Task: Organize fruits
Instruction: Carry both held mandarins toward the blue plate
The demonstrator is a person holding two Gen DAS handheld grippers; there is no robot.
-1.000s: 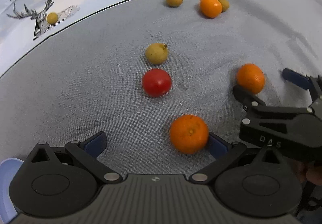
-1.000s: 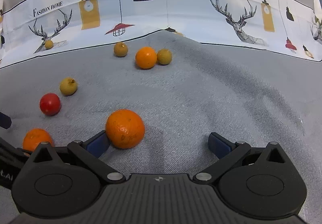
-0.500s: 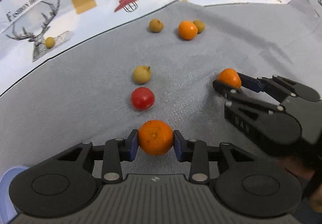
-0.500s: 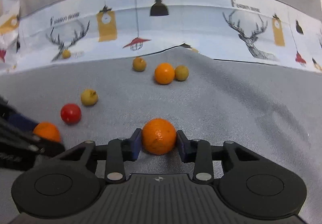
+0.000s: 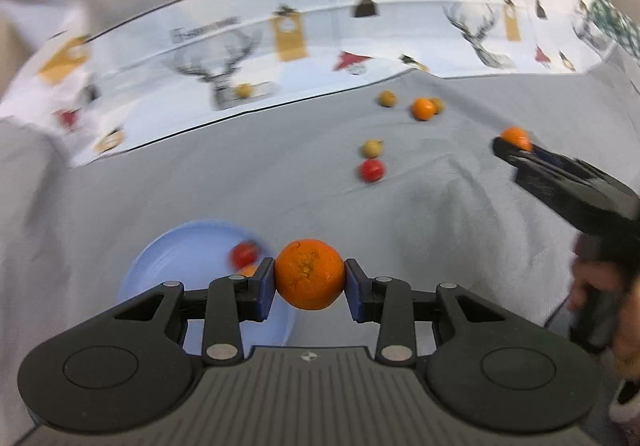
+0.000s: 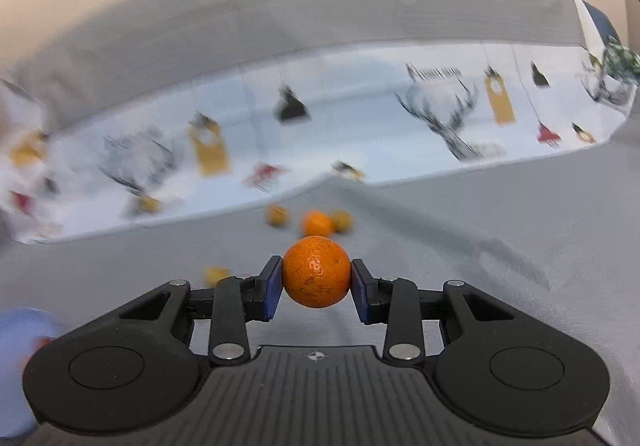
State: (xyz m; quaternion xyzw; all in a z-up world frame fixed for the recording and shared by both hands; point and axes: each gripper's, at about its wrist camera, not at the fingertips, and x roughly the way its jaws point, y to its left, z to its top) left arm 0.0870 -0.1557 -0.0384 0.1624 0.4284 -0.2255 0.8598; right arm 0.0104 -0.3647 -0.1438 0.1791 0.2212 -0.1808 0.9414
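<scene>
My left gripper (image 5: 309, 284) is shut on an orange (image 5: 309, 273), held in the air above the right rim of a light blue plate (image 5: 176, 262). The plate holds a red fruit (image 5: 244, 254) and something orange behind the left pad. My right gripper (image 6: 316, 282) is shut on a second orange (image 6: 316, 270), lifted over the grey cloth. The left wrist view also shows that right gripper (image 5: 520, 149) at the right edge with its orange (image 5: 516, 135). Loose on the cloth lie a red fruit (image 5: 372, 169), a yellow fruit (image 5: 373, 147), another orange (image 5: 423, 108) and two brownish fruits.
A grey cloth (image 5: 200, 185) covers the surface, with folds at the right. A white printed backdrop with deer and lamps (image 5: 320, 41) stands along the far edge, a small yellow fruit (image 5: 243, 89) against it. A person's hand (image 5: 592, 286) holds the right gripper's handle.
Both grippers were open beside their oranges, then shut on them and lifted them off the cloth. The left one swung to the left, bringing the blue plate into view.
</scene>
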